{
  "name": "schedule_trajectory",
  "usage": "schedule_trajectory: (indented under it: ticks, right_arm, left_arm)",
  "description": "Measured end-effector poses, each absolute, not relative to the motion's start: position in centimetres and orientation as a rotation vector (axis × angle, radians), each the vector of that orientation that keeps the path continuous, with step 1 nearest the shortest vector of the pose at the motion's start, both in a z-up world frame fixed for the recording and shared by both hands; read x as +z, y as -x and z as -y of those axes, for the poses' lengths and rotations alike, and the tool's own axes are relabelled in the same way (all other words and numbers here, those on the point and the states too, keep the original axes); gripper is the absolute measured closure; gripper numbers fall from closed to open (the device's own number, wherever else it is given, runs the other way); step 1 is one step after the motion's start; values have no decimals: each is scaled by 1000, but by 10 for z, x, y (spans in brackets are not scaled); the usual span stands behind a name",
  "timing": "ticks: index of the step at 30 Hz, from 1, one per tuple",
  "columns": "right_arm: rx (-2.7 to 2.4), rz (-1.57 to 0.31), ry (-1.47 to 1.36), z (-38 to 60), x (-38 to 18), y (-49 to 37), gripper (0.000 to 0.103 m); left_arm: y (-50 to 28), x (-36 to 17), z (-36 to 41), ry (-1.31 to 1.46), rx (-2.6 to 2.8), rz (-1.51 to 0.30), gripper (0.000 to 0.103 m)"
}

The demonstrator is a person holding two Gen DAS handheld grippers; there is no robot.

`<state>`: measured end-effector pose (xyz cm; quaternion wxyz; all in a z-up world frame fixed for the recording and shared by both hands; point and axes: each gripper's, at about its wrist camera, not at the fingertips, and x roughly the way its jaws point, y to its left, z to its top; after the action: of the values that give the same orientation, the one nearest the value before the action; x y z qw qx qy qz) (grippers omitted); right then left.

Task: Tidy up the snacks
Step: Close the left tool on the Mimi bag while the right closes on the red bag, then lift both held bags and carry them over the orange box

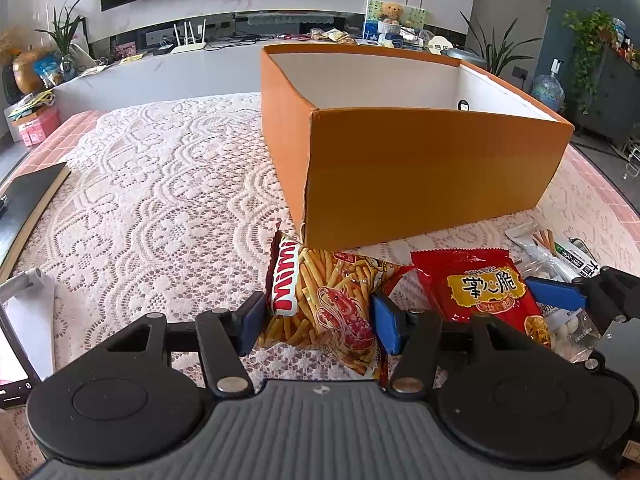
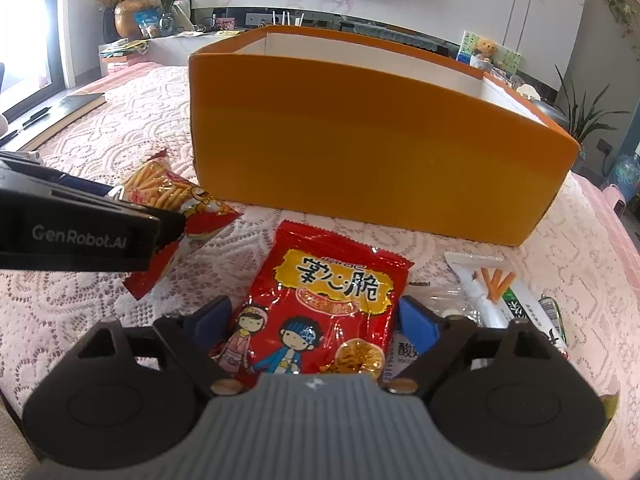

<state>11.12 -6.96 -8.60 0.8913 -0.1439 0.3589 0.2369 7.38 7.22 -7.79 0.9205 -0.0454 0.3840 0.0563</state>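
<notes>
An open orange box (image 1: 420, 168) with a white inside stands on the lace-covered table; it also shows in the right wrist view (image 2: 360, 148). In front of it lie a shrimp-stick snack bag (image 1: 332, 304), a red noodle-snack bag (image 1: 484, 288) and clear packets (image 1: 560, 256). My left gripper (image 1: 318, 320) is open, its pads on either side of the shrimp-stick bag, not visibly squeezing it. My right gripper (image 2: 316, 320) is open, its pads on either side of the red bag (image 2: 324, 304). The left gripper also shows in the right wrist view at the shrimp-stick bag (image 2: 176, 196).
A dark book (image 1: 28, 196) lies at the table's left edge, and a white stand (image 1: 24, 280) is near it. White and clear snack packets (image 2: 492, 292) lie right of the red bag. A TV bench with clutter and plants runs behind the table.
</notes>
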Motion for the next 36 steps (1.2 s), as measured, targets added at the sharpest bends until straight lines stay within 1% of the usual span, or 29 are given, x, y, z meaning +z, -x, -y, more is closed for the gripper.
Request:
schedule_trajectory:
  ticks: [1, 2, 5, 10, 17, 27, 36]
  right_arm:
    - [493, -742, 300, 70, -86, -110, 22]
    - [494, -741, 299, 71, -85, -110, 27]
    - [501, -737, 291, 73, -83, -109, 30]
    - [511, -725, 274, 80, -75, -106, 31]
    - [547, -682, 236, 100, -48, -93, 31]
    - [606, -648, 113, 143, 0, -89, 31]
    - [640, -614, 27, 179, 51, -117, 31]
  left_arm:
    - [-74, -78, -72, 93, 116, -790, 38]
    - [-74, -78, -72, 92, 116, -790, 38]
    - [-73, -77, -72, 95, 119, -787, 38]
    - [-65, -71, -73, 111, 127, -775, 38]
    - [-52, -51, -67, 138, 119, -741, 38]
    - [-44, -5, -55, 168, 87, -687, 38]
    - [-70, 45, -57, 131, 29, -658, 38]
